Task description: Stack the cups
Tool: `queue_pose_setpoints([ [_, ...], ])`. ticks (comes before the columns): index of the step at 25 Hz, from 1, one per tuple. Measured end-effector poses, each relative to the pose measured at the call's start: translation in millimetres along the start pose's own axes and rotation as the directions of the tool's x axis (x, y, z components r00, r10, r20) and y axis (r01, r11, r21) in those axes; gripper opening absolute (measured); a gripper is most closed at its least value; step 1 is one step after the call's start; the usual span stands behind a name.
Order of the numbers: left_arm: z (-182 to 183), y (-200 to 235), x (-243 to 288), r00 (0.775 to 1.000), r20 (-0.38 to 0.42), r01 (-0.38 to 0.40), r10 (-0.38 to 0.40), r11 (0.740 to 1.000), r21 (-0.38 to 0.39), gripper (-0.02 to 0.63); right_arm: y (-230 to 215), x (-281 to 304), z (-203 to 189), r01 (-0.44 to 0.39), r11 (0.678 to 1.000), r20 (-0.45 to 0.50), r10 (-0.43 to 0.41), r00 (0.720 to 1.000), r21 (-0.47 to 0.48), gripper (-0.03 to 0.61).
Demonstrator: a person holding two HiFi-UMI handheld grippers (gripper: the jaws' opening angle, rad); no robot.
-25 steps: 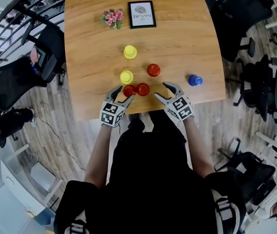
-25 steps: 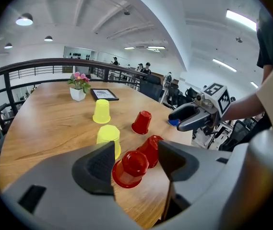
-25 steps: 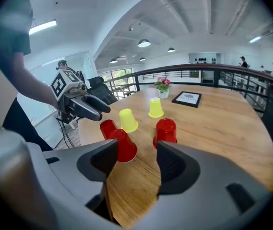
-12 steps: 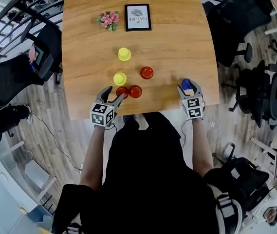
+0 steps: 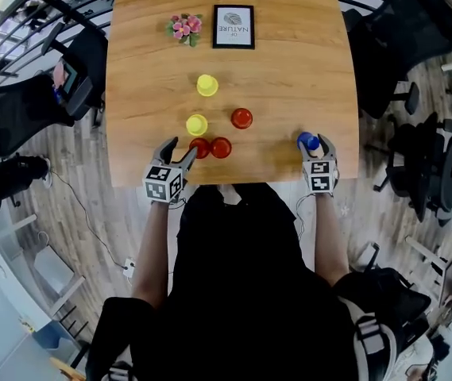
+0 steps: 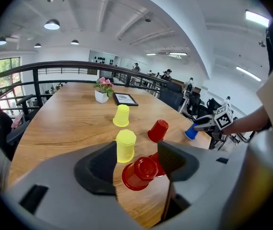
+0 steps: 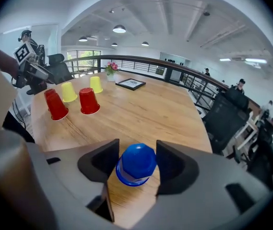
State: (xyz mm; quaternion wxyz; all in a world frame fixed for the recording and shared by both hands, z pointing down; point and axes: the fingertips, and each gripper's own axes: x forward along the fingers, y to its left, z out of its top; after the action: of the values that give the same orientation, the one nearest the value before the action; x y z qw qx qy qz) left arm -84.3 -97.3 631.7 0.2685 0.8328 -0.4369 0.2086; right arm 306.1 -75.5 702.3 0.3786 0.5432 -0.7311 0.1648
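Over at the near right corner of the bench (image 5: pixel 289 62), the right hand-held gripper (image 5: pixel 312 138) is straddling the blue cup (image 5: pixel 307 141). That cup is standing upside down close to the edge, well apart from the others. The jaws are standing wide, one on each side of the cup. The pads (image 7: pixel 101 166) are lying close to its wall but, as far as I can judge, are not squeezing it.

On the other side, the left hand-held gripper (image 5: pixel 179 149) is also keeping its jaws apart. A red cup (image 5: pixel 201 148) is sitting between the tips, with nothing gripped. A second red cup (image 5: pixel 221 147) is standing just beside that one, and a third red cup (image 5: pixel 241 118) farther in. A yellow cup (image 5: pixel 197 125) and another yellow cup (image 5: pixel 206 85) are lining up beyond.

No cup is resting on another, so the stacking is only beginning, and the step in hand looks to be the first pick, on the blue cup. The next move is calling for a gentle close on that tapered wall and a straight lift clear of the bench. After that would come a carry toward the cluster and a square lowering over another upturned cup.
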Motion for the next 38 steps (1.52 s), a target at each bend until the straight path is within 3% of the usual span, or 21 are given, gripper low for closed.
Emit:
queue_pose_setpoints([
  [1, 1, 1, 0, 1.0, 0.005, 0.0, 0.0, 1.0, -0.004, 0.282, 1, 1, 2, 0.001, 1.0, 0.002, -0.001, 1.0, -0.001, 0.235],
  [13, 5, 28, 6, 0.998, -0.001, 0.067, -0.067, 0.997, 0.034, 0.281, 76, 4, 34, -0.017, 1.0, 0.051, 0.017, 0.999, 0.012, 0.23],
  [21, -2, 37, 12, 0.993, -0.034, 0.113, -0.112, 0.992, 0.058, 0.281, 152, 12, 66, -0.128, 0.989, 0.069, 0.133, 0.989, -0.07, 0.229],
  [38, -2, 36, 31, 0.974, -0.075, 0.221, -0.214, 0.969, 0.113, 0.281, 213, 16, 87, -0.194, 0.98, 0.098, 0.197, 0.976, -0.041, 0.221],
])
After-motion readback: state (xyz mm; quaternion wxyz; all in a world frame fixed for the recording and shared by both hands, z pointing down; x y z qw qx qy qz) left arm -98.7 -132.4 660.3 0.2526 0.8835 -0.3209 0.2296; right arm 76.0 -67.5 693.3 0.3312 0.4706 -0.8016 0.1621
